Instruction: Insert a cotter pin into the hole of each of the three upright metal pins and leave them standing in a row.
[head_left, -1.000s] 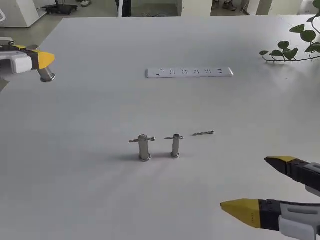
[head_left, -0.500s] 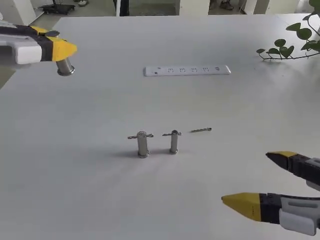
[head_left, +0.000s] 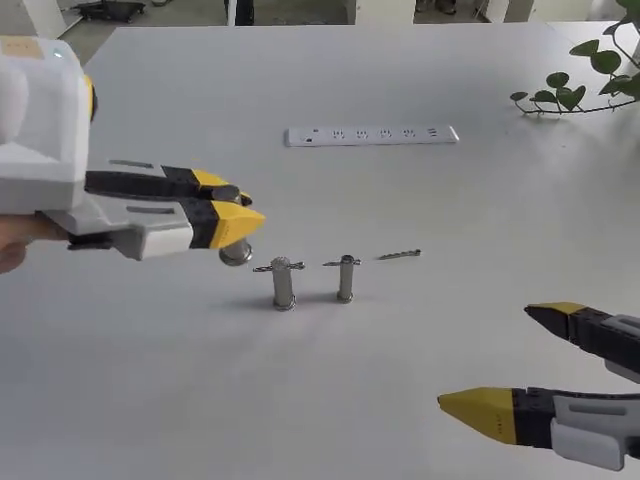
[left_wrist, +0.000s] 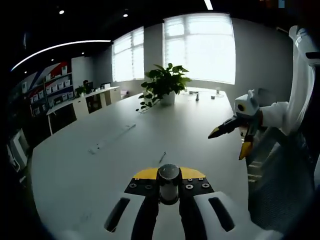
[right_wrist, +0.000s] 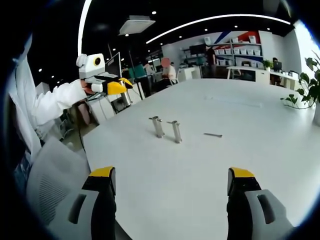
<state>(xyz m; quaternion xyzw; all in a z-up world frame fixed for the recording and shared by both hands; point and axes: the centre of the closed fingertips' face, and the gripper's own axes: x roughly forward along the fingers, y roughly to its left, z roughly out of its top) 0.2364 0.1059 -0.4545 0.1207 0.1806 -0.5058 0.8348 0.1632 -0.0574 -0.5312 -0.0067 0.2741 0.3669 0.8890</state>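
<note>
left gripper (head_left: 250, 210) clamped on metal pin (head_left: 235, 253) | right gripper (head_left: 484, 357) jaws wide apart

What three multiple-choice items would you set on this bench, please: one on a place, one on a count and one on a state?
1. In the head view, where does the loose cotter pin lie relative to the standing metal pins?
A. Left of them. B. Between them. C. Right of them.

2. How many metal pins stand upright on the table?
A. One. B. Two. C. Three.

3. How is the right gripper?
A. Open and empty. B. Shut on a cotter pin. C. Shut on a metal pin.

Key:
1 C: it lies flat on the table just right of the row.
2 B: two stand, each with a cotter pin through it, while the left gripper holds the third metal pin above the table.
3 A: its jaws stand wide apart with nothing between them.
</note>
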